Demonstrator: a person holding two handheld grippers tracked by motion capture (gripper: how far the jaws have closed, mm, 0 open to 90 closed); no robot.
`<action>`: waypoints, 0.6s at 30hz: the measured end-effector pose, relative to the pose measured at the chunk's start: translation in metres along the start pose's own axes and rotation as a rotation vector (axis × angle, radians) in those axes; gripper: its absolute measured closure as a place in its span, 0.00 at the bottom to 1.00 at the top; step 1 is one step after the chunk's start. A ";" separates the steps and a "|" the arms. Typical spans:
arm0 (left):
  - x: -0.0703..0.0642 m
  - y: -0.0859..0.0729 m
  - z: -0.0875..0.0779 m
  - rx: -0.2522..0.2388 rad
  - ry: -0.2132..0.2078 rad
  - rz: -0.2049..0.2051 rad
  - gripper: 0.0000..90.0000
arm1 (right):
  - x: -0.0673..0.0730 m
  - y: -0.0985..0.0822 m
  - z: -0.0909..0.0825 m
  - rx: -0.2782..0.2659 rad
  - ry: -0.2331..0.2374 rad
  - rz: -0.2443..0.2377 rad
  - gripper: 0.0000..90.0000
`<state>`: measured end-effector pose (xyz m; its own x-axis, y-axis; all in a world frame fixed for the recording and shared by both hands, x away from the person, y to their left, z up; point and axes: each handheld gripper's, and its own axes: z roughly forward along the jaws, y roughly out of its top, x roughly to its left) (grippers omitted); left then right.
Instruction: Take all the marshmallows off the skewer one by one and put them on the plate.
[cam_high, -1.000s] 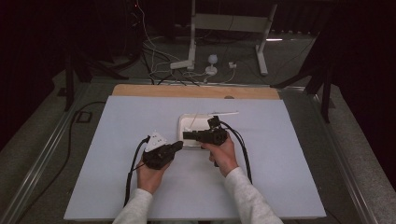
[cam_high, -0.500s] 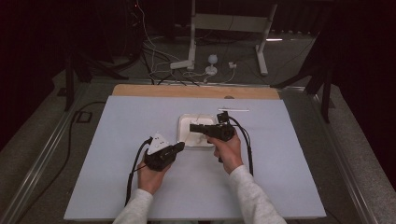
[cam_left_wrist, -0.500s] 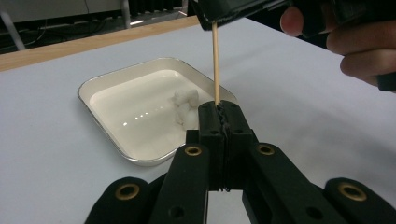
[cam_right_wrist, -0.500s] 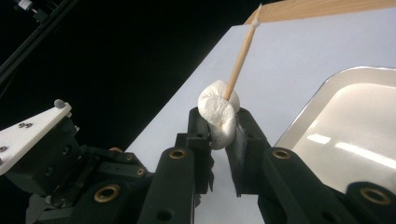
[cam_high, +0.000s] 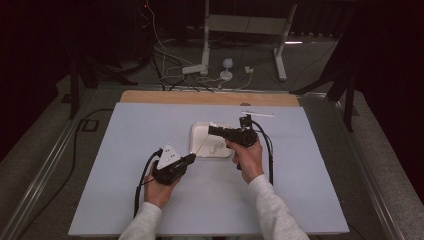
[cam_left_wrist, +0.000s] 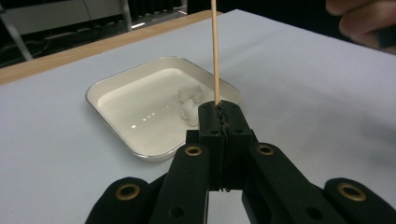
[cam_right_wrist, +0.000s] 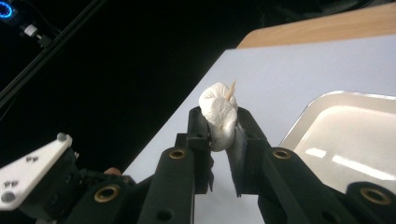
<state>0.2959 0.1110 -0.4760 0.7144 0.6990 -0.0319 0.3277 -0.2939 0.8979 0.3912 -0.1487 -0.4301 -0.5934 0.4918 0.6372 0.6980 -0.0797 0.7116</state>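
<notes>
**Inspector:** Left gripper (cam_left_wrist: 219, 109)?

**Assistant:** Jaws fully closed on the butt of a thin wooden skewer (cam_left_wrist: 215, 51), whose long axis runs toward one o'clock across the high view, over the shallow white rectangular tray (cam_high: 197, 131) and up to the right gripper (cam_high: 212, 131).

**Inspector:** Right gripper?

**Assistant:** Clamped on a soft white marshmallow lump (cam_right_wrist: 218, 116); the skewer tip pokes out of its top. It sits at one o'clock from the left gripper, above the tray.

**Inspector:** Deciding relation?

**Assistant:** I judge that the lump must slide along that axis toward seven o'clock; more lumps (cam_left_wrist: 189, 100) lie in the tray
</notes>
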 end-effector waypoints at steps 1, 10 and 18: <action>0.001 -0.001 0.000 0.003 0.003 0.005 1.00 | -0.001 0.002 -0.003 -0.015 -0.001 0.007 0.89; 0.007 -0.010 -0.003 0.045 0.020 -0.005 1.00 | -0.008 0.020 -0.025 -0.121 -0.023 0.022 0.90; 0.012 -0.006 -0.006 0.014 0.038 -0.055 1.00 | -0.009 0.017 -0.030 -0.019 -0.141 -0.098 0.87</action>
<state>0.2986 0.1248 -0.4786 0.6713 0.7384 -0.0646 0.3748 -0.2629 0.8891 0.3962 -0.1801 -0.4150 -0.5954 0.6148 0.5172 0.6310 -0.0406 0.7747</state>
